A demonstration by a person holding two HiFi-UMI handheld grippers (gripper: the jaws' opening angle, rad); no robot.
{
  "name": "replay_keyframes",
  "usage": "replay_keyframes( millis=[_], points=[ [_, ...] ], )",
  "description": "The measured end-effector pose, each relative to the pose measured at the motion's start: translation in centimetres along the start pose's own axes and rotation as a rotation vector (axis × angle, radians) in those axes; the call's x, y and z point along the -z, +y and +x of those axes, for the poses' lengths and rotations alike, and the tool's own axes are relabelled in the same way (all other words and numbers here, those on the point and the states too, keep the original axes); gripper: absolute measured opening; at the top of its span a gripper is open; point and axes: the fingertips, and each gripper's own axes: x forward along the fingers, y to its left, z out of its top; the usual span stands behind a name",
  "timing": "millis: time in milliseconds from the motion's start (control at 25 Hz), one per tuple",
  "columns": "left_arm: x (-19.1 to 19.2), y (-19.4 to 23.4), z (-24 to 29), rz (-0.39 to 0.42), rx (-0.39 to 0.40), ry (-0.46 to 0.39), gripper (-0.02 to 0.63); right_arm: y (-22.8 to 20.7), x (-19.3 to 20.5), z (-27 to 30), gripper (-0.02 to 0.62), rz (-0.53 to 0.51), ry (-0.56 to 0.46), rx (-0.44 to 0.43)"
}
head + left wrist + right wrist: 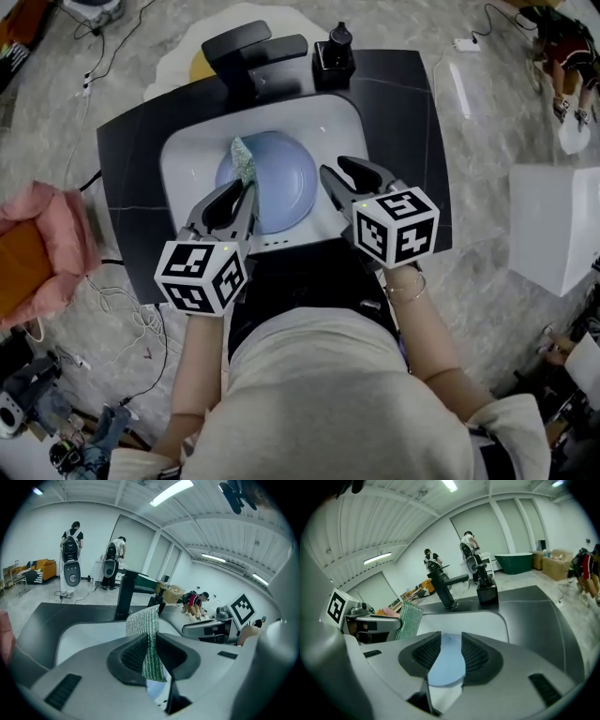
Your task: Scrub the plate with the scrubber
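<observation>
Scrubber (245, 161) over blue plate (286, 192) in sink (184, 150).
Left gripper (246, 193) jaws pinch the scrubber; right gripper (336, 172) jaws wide apart, gripping nothing, plate showing through the gap.

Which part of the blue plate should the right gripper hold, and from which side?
Probably its right rim, from above and the right: the plate lies flat in the sink, so only the thin edge fits between jaws, and the scrubber covers the left.
</observation>
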Motion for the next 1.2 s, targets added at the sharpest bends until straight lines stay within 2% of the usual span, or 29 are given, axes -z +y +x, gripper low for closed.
replay_keyframes(
  millis=[200,440,600,840,1040,1200],
  points=[
    [0.1,1.3,0.7,0.041,0.078,0.052,0.077,0.9,0.6,1.4,0.138,0.052,0.029,0.022],
    [0.6,3.0,2.0,0.068,0.121,0.113,0.077,0.8,1.4,3.7,0.135,0.122,0.066,0.023],
    [1.5,3.6,3.0,0.109,0.14,0.16,0.077,0.6,2.0,4.8,0.135,0.124,0.091,0.034],
    [3.0,4.2,4.7,0.226,0.149,0.221,0.077,-0.8,3.1,6.3,0.149,0.151,0.143,0.093],
    [4.1,5.1,5.9,0.25,0.155,0.256,0.077,-2.3,3.9,7.5,0.158,0.133,0.19,0.162],
    [5.0,6.0,6.8,0.275,0.157,0.297,0.077,-2.8,5.4,8.8,0.152,0.132,0.235,0.162]
  ],
)
